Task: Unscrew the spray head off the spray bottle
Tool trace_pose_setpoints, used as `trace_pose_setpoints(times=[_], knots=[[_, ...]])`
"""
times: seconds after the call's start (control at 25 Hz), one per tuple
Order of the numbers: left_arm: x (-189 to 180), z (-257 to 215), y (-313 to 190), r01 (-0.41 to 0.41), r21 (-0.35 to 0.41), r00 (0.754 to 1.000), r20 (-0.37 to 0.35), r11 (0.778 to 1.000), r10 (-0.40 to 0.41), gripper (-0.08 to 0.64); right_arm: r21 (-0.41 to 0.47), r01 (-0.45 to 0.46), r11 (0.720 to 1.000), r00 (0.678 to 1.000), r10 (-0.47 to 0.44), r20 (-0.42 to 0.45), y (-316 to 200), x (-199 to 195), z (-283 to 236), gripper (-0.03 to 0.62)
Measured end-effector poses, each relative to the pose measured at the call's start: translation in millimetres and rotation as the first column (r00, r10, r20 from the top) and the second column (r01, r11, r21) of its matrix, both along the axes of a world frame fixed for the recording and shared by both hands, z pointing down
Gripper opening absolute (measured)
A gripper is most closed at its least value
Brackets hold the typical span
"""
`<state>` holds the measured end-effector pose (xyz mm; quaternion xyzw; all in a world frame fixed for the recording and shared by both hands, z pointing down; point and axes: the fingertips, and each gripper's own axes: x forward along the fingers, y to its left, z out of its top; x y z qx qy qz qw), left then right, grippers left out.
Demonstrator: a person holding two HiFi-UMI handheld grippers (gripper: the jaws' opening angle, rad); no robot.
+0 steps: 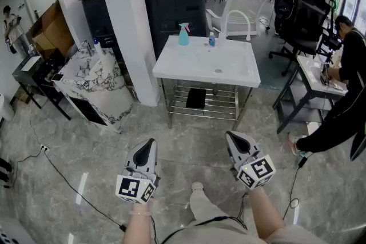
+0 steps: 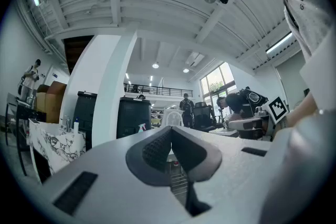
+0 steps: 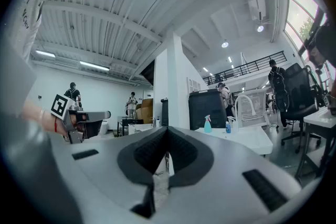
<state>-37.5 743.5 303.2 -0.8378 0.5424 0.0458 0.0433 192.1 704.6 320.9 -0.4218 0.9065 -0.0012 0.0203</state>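
Spray bottle (image 1: pixel 183 34): teal, upright, spray head seated on top. It stands on the white desk (image 1: pixel 234 72) near the far left corner. A small blue bottle (image 1: pixel 212 39) stands near it to the right, along the far edge.

Left gripper (image 1: pixel 150 143): jaws fully together, nothing between them. It is held over the grey floor (image 1: pixel 86 146), well short of the desk's near edge.

Right gripper (image 1: pixel 231 135): jaws likewise closed and empty, alongside the left and well apart from the desk.

Both grippers point toward the desk.
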Motion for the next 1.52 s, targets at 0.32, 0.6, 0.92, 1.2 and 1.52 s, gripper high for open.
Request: trace_pose_setpoints(times=[0.32,0.6,0.92,1.2,1.52], knots=[[-29,15,-78,0.073,-0.056,0.997,-0.022,0.996,-0.074,0.005,-0.033,0.007,0.999,1.000,-0.007,-0.013,-83,-15,14,0.003],[-43,25,-154,0.117,-0.099,0.991,-0.048,0.988,-0.122,0.005,-0.055,0.003,0.998,1.000,-0.004,-0.026,-159,-13,23,0.003],[-36,29,-229,0.124,-0.104,0.989,-0.064,0.987,-0.131,0.005,-0.063,0.007,0.998,1.000,-0.009,-0.029,-238,-9,30,0.003],[-34,25,-272,0.132,-0.115,0.987,-0.072,0.984,-0.141,0.005,-0.069,0.028,0.997,0.999,-0.030,-0.016,-279,-13,29,0.005],[-43,28,-309,0.126,-0.118,0.989,-0.066,0.985,-0.134,0.005,-0.092,0.026,0.995,0.999,-0.028,-0.017,-312,-23,35,0.005]])
